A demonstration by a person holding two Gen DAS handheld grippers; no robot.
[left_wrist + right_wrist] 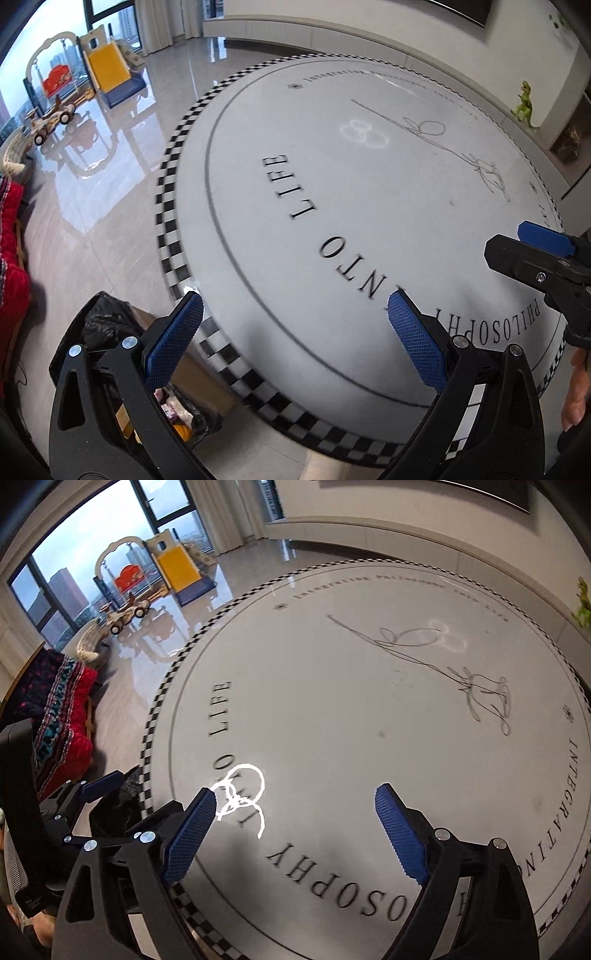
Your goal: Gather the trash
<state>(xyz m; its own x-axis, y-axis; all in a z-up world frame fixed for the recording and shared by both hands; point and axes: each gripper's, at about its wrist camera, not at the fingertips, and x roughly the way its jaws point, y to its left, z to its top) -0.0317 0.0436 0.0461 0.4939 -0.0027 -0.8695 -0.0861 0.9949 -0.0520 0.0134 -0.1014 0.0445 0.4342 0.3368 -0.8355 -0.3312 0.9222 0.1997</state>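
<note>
A round white table (369, 206) with black lettering and a checkered rim fills both views; I see no loose trash on it. My left gripper (293, 299) hovers open over the table's near-left edge with nothing between its blue pads. Below it, beside the table, stands a bin lined with a black bag (107, 325); wrappers (173, 410) lie inside. My right gripper (295, 792) is open and empty above the lettering. One blue pad (543, 238) of the right gripper shows at the right edge of the left wrist view. One blue pad (101, 784) of the left gripper shows in the right wrist view over the black bag (122, 805).
A glossy tiled floor (110, 206) spreads left of the table. A red patterned blanket (62, 716) lies at the left. A toy slide (107, 70) and a toy car (51, 122) stand by the window. A green dinosaur (524, 107) stands on the ledge. A hand (576, 398) shows at the right.
</note>
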